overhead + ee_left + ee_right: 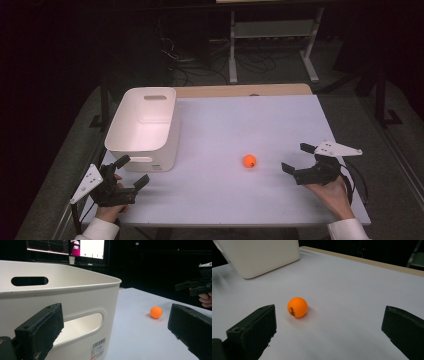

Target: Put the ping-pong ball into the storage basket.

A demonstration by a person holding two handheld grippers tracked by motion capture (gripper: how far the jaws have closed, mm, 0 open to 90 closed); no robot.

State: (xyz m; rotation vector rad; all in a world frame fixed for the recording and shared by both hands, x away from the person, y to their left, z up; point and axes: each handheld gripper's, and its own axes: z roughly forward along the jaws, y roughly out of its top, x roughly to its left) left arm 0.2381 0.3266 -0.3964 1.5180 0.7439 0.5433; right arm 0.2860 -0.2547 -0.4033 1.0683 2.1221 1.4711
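1. The right gripper (299,165), jaws spread wide and empty, points at a small orange plastic ball (249,161) lying mid-table on the white tabletop (240,130), near but apart from it.
2. Best approach, it seems: advance level, straddle the ball, close gently so it cannot roll off.
3. Round, the ball has no long axis; its printed mark faces the right gripper.
4. The left gripper (131,172) waits open beside the white rectangular plastic bin (142,127).

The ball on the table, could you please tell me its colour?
The ball is orange with small dark print, clearest in the right gripper view.
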